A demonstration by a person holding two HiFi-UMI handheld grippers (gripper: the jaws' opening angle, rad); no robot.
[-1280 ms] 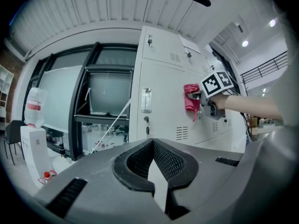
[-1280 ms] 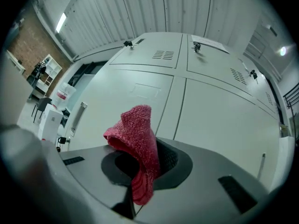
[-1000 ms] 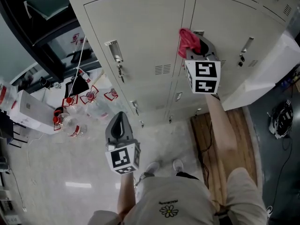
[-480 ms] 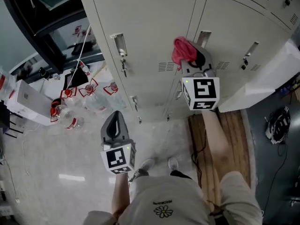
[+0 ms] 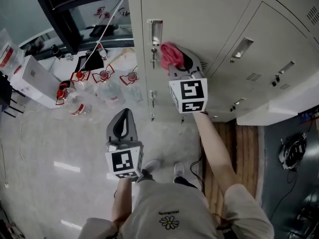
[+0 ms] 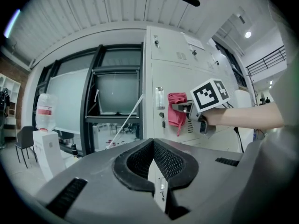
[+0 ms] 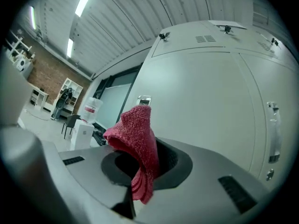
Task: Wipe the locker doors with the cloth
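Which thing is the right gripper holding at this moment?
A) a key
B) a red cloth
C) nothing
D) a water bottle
B: the right gripper view shows the red cloth pinched between the jaws of the right gripper, close to the locker door.

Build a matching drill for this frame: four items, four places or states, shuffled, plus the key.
Items
1. red terry cloth
2. left tongs
3. clear plastic bottles with red labels
4. brown wooden board

Places or states
a. on the pale floor, left of the lockers
b. shut, empty, held low over the floor
c. on the floor, right of the person's shoes
d. pinched in the right tongs, up at a grey metal locker door

Pairs: 1-d, 2-b, 3-a, 4-c
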